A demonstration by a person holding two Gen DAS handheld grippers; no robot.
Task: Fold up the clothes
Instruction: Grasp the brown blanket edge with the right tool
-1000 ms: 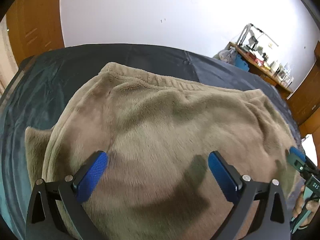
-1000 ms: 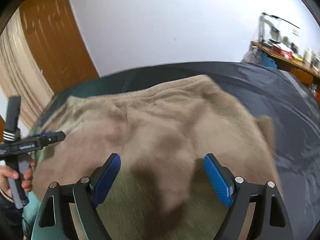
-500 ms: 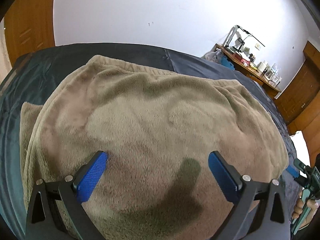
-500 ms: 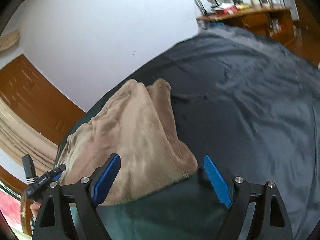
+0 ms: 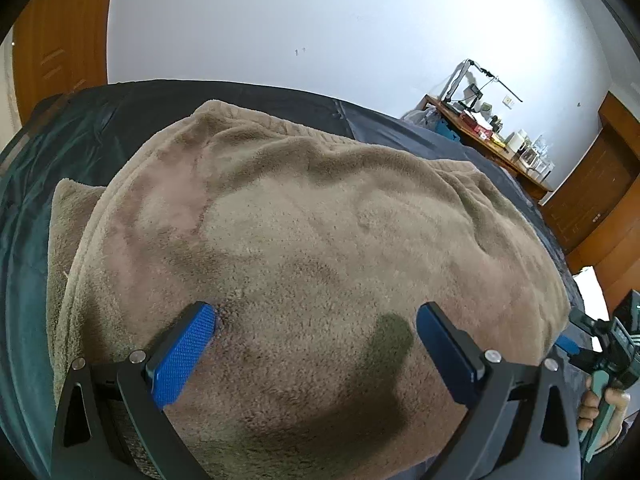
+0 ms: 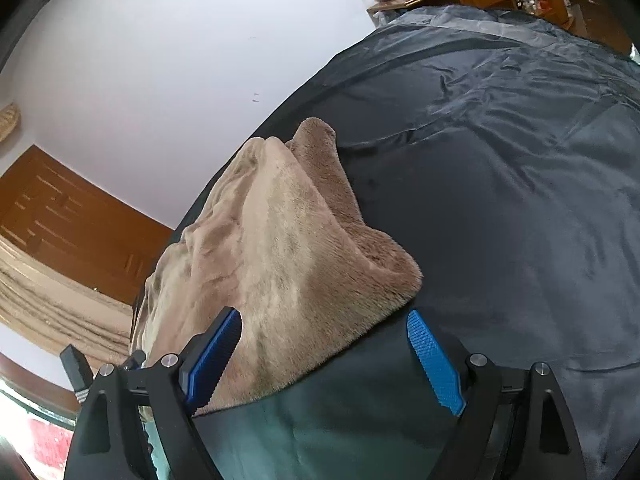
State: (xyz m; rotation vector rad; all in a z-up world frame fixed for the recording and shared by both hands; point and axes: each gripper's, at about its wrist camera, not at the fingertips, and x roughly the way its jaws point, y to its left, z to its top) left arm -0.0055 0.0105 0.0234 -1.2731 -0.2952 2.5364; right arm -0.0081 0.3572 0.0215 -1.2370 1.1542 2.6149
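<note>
A tan fleece garment [image 5: 312, 240] lies spread on a dark bed cover [image 5: 72, 140], with a ribbed hem along its far edge. My left gripper [image 5: 316, 344] is open and empty, low over the garment's near part. In the right wrist view the same garment [image 6: 272, 248] lies at the left, folded over itself, its right edge near me. My right gripper [image 6: 324, 352] is open and empty above the garment's near right corner and the bare cover [image 6: 500, 200]. The right gripper also shows at the far right of the left wrist view [image 5: 600, 344].
A wooden desk [image 5: 484, 136] cluttered with small items stands past the bed's far right corner. Wooden doors [image 5: 52, 48] stand at the far left and right. A white wall runs behind the bed. A curtain [image 6: 52, 304] hangs at the left in the right wrist view.
The right gripper has swung away from the middle of the garment to its right edge, over bare cover. The left gripper has dropped slightly closer to the fleece. Both stay open.
</note>
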